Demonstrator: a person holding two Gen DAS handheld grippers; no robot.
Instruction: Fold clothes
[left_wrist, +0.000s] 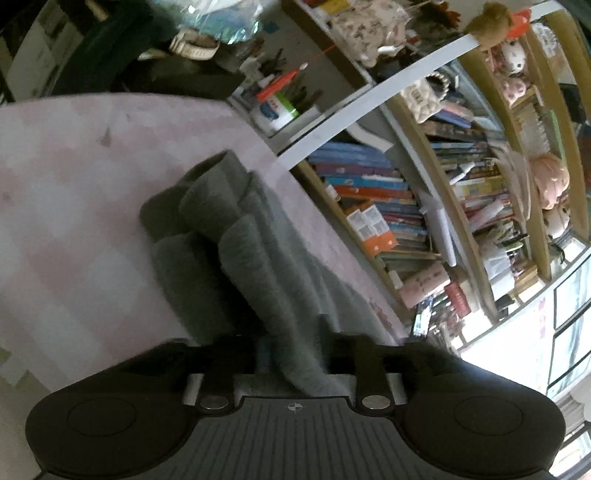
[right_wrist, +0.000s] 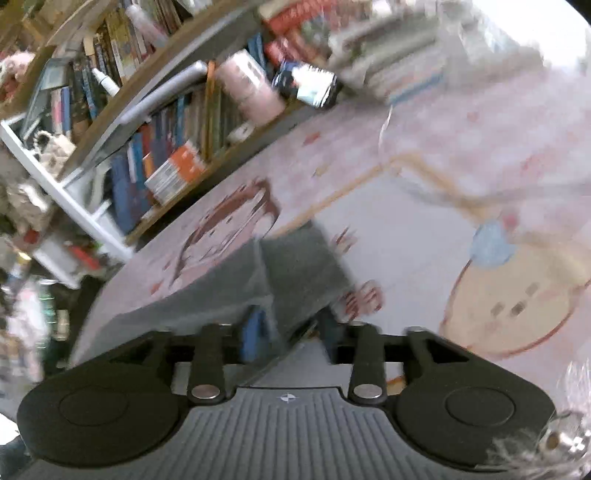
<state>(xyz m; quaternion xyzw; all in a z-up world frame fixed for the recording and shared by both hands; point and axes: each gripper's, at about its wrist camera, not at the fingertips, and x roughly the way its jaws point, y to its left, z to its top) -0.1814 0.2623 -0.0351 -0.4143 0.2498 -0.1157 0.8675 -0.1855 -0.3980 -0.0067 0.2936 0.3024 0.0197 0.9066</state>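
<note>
Between the jaws of the left gripper (left_wrist: 295, 354) a bunched band of the grey garment (left_wrist: 236, 236) is clamped; the cloth runs straight out of the narrow gap and up across the pink patterned surface (left_wrist: 74, 192). In the jaws of the right gripper (right_wrist: 291, 332) another part of the grey garment (right_wrist: 295, 266) is held, with the fabric hanging taut between the fingers and a crease seen down its middle.

The garment is shown lifted at both grasped ends, while its far portion lies in several thick, rolled pleats on the surface. No flat, squared stack is seen, so the fold is judged to be in progress and not finished; how many folds are already laid cannot be told from the bunched cloth.

Beyond the garment, the surface is shown open to the left in the left wrist view and to the right in the right wrist view, where a cartoon print (right_wrist: 517, 295) covers it. The bookshelf (left_wrist: 406, 206) stands close along the far edge of the surface, so sweeps toward it are limited. The right wrist view is blurred.
</note>
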